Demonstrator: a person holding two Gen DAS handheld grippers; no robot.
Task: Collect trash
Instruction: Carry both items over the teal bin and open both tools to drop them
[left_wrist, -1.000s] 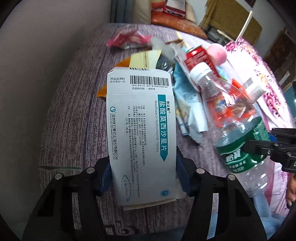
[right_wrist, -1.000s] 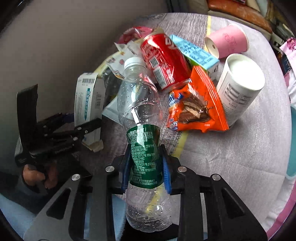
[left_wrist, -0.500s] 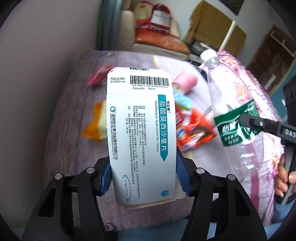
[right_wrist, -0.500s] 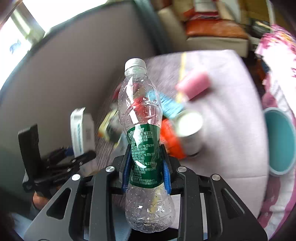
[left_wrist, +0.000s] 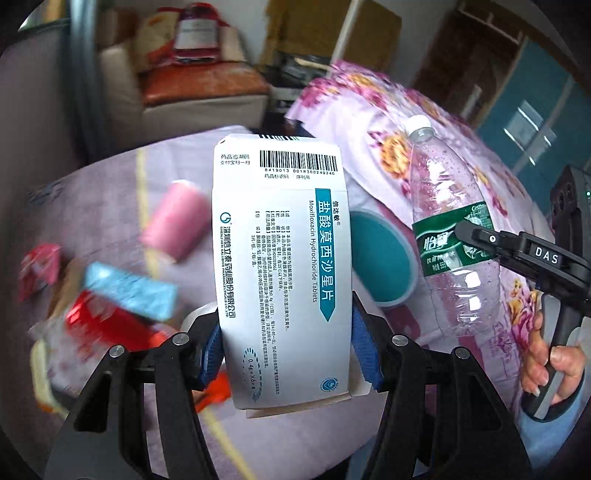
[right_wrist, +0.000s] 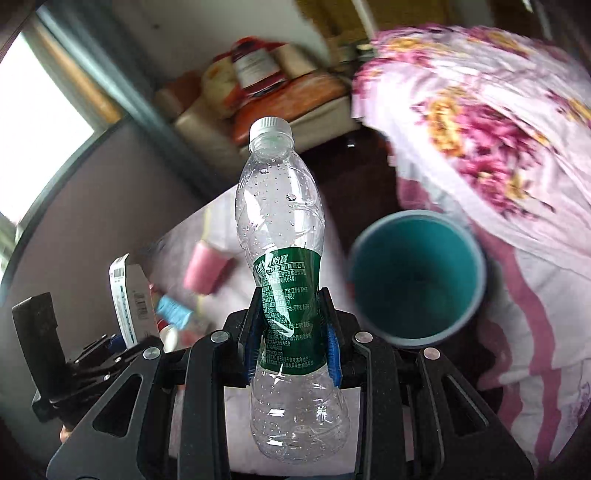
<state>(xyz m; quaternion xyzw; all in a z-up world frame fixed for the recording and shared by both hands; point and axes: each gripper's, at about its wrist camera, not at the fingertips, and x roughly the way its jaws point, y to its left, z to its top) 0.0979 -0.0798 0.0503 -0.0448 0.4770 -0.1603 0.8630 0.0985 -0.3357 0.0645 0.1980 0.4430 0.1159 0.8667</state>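
Note:
My left gripper (left_wrist: 290, 347) is shut on a white medicine box (left_wrist: 280, 266) with a barcode and teal print, held upright in the air. My right gripper (right_wrist: 291, 332) is shut on an empty clear plastic bottle (right_wrist: 284, 229) at its green label, cap up. In the left wrist view the bottle (left_wrist: 447, 236) and right gripper (left_wrist: 517, 254) are to the right. In the right wrist view the box (right_wrist: 127, 299) is at lower left. A teal bin (right_wrist: 417, 280) stands open on the floor, right of the bottle; the box partly hides the bin (left_wrist: 380, 258).
On the purple table lie a pink cup (left_wrist: 173, 225), a blue packet (left_wrist: 129, 291), a red can (left_wrist: 107, 325) and red wrappers (left_wrist: 37, 269). A floral-covered bed (right_wrist: 498, 129) is on the right, beyond the bin. A sofa with bags (left_wrist: 192, 74) stands behind.
Both grippers have lifted further and swung right, away from the trash pile and toward the teal bin, each still holding its item. The bin has come into the left wrist view.

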